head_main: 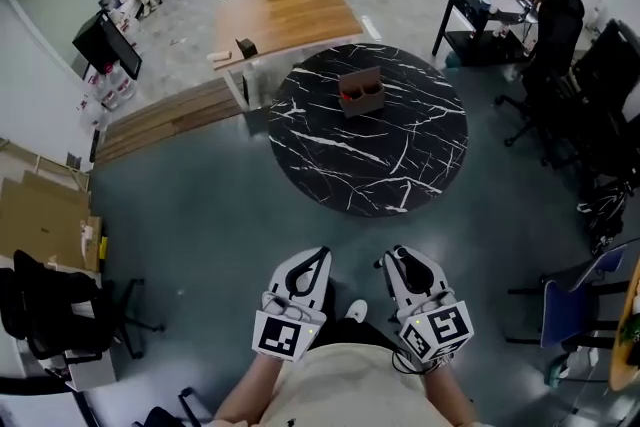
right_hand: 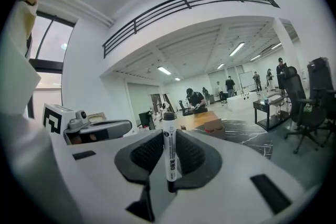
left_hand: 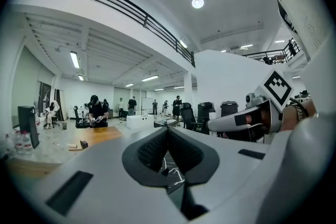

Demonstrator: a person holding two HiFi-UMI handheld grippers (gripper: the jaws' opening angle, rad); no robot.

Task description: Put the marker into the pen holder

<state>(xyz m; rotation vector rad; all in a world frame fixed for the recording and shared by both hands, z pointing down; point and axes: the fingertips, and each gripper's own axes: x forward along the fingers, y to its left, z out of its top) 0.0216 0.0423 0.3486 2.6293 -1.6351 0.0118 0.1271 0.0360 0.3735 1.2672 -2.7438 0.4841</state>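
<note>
A brown pen holder (head_main: 361, 93) stands near the far side of the round black marble table (head_main: 400, 165), well ahead of both grippers. The holder also shows as a small brown box (right_hand: 212, 124) in the right gripper view. My right gripper (right_hand: 169, 136) is shut on a white marker (right_hand: 170, 157) with a black cap, held upright between the pads. In the head view this gripper (head_main: 396, 260) is low, close to the person's body. My left gripper (left_hand: 168, 131) is shut with nothing in it and sits beside the right one (head_main: 318, 257).
A wooden desk (head_main: 285, 15) stands behind the round table, with a person working at its far end. Black office chairs (head_main: 570, 125) crowd the right side and a blue chair (head_main: 580, 295) is at the near right. A black chair (head_main: 50, 315) and cardboard (head_main: 40, 215) lie left.
</note>
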